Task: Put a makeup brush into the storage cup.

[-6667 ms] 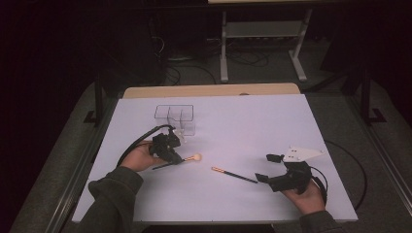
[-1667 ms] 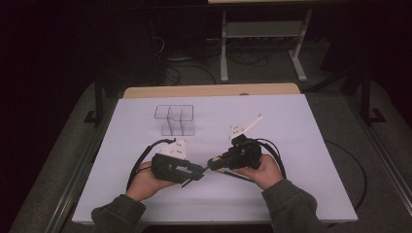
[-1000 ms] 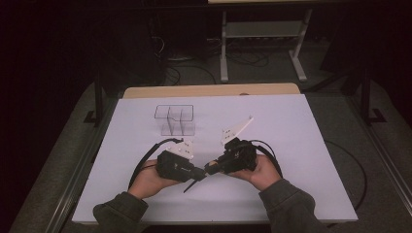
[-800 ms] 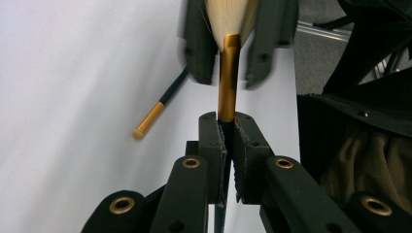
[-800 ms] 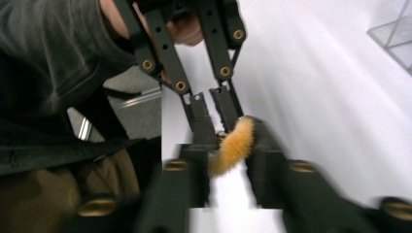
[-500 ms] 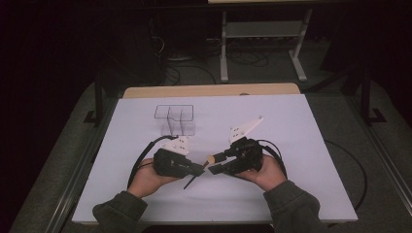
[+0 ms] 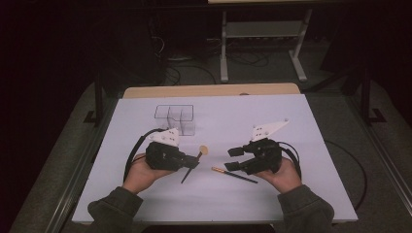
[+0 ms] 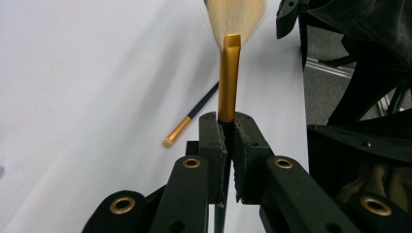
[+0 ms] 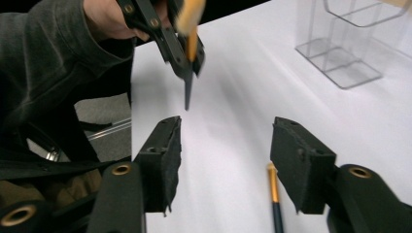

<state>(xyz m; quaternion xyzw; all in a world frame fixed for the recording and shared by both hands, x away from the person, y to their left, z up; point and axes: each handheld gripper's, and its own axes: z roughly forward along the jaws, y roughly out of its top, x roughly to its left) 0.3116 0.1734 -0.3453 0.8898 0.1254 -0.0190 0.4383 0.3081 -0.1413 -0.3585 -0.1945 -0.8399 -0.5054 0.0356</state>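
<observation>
Two brushes were in play. The left gripper [image 8: 226, 141] had its jaws clamped on the big brush [image 8: 228, 77] just below its gold collar, bristles pointing ahead of the jaws. The right gripper [image 9: 224, 155] hung with jaws wide apart and empty, the thin brush [image 9: 275, 204] lying on the table [image 7: 291, 121] between and below them. Best to lower straight over that handle before closing. The clear organizer [image 7: 176, 119] stood beyond the left jaws, with bare table all round.

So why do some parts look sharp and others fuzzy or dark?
High view: white table lit, surroundings nearly black. Left gripper view: the held brush has a crisp gold ferrule and soft bristles. Right gripper view: the clear organizer looks slightly blurred and the sleeve dim.
</observation>
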